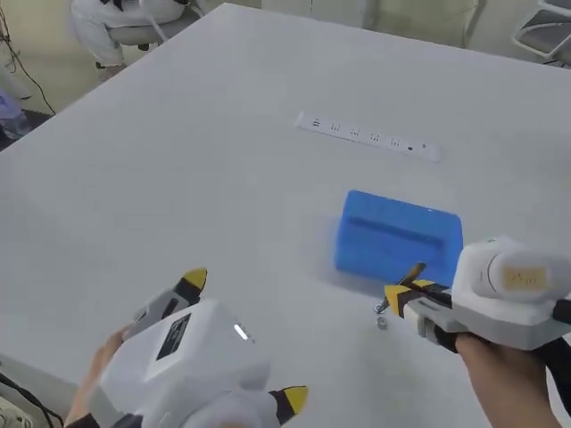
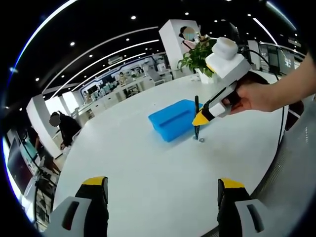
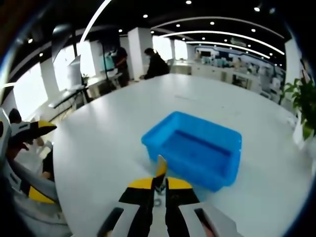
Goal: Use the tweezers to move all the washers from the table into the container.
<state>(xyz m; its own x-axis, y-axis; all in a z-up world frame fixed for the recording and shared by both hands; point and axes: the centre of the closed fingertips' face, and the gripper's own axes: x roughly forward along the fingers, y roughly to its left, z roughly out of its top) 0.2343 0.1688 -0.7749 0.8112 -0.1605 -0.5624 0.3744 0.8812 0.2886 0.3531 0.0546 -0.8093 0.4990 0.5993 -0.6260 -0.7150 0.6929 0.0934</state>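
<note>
The blue container (image 1: 399, 236) sits on the white table (image 1: 178, 178), right of centre. My right gripper (image 1: 399, 297) is just in front of it, shut on dark tweezers (image 1: 412, 276) whose tips point down at the table. A small washer (image 1: 382, 323) lies on the table right by those tips. In the left gripper view the tweezers (image 2: 196, 116) stand almost upright over the washer (image 2: 201, 140), beside the container (image 2: 173, 118). My left gripper (image 1: 244, 340) hovers at the near left, open with nothing between its yellow-tipped fingers. The right gripper view has the container (image 3: 195, 148) just beyond the tweezers (image 3: 161, 168).
A white power strip (image 1: 368, 135) lies on the table beyond the container. A person in white sits on a chair (image 1: 125, 27) at the far left corner. More chairs (image 1: 544, 31) stand at the far right. The table's near edge runs close under my left gripper.
</note>
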